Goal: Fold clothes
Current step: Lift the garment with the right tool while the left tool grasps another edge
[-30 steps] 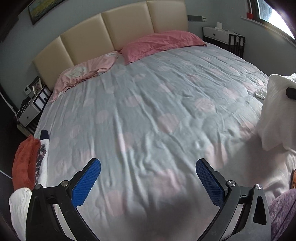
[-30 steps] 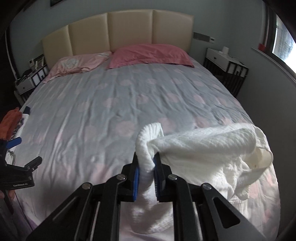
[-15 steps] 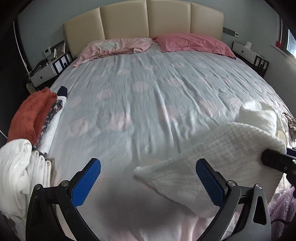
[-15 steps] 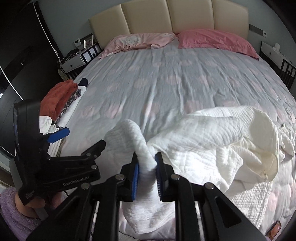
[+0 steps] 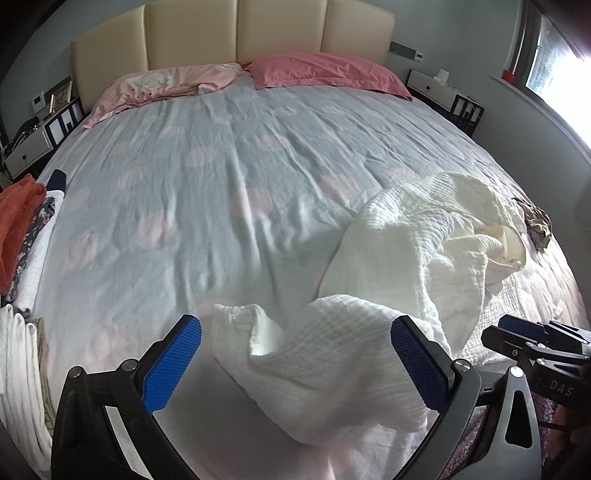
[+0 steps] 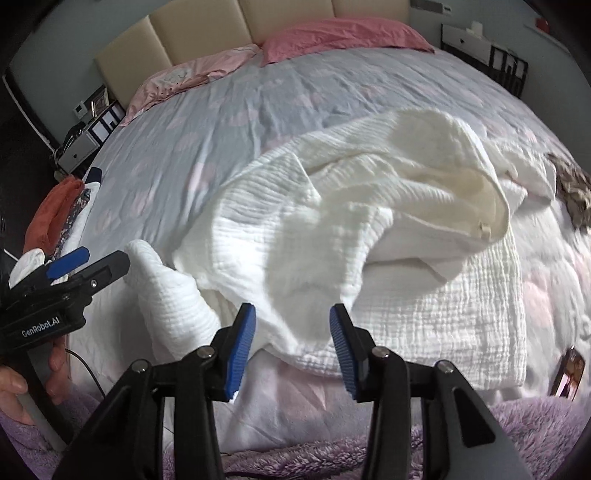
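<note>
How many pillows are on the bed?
2. The pale pink pillow lies at the head of the bed on the left, and the darker pink pillow lies beside it on the right, both against the headboard. None seems hidden.

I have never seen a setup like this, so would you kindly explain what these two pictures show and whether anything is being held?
A person holds a two-finger tool in each hand, and each carries a wide-angle camera looking along its blue pads. One picture is from the left tool, the other from the right tool. Both look down on a bed where a white garment lies crumpled. A stack of folded clothes sits at the left edge. The right tool's jaws have just been opening, releasing the cloth; both tools now stand open, holding nothing.
</note>
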`<move>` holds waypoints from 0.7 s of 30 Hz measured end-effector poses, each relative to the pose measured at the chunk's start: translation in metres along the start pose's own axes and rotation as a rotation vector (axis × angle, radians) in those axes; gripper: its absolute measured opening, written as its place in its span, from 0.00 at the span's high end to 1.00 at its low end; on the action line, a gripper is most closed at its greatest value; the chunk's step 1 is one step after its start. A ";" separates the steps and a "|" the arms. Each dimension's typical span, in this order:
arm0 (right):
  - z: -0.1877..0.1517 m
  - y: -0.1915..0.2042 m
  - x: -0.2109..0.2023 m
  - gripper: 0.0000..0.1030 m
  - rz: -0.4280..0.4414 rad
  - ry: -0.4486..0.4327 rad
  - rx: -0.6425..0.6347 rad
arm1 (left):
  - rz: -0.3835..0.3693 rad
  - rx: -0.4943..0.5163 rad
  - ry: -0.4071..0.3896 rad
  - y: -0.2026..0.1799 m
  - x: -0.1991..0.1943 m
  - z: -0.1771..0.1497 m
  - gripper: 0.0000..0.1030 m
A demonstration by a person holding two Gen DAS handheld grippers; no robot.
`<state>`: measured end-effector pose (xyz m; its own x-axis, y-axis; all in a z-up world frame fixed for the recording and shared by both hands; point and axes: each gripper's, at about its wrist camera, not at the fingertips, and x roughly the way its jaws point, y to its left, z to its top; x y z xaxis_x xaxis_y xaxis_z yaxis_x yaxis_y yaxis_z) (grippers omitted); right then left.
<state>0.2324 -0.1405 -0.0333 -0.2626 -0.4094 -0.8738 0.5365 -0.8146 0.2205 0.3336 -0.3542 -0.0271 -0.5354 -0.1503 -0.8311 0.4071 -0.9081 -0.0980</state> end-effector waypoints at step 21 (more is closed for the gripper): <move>0.025 -0.053 0.071 0.52 0.128 0.064 0.218 | 0.158 0.204 0.083 -0.056 0.070 -0.006 0.35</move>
<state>0.1651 -0.1366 -0.0964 -0.1486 -0.4939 -0.8567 0.3748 -0.8299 0.4134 0.2782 -0.3115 -0.0830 -0.4112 -0.2715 -0.8702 0.3190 -0.9371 0.1416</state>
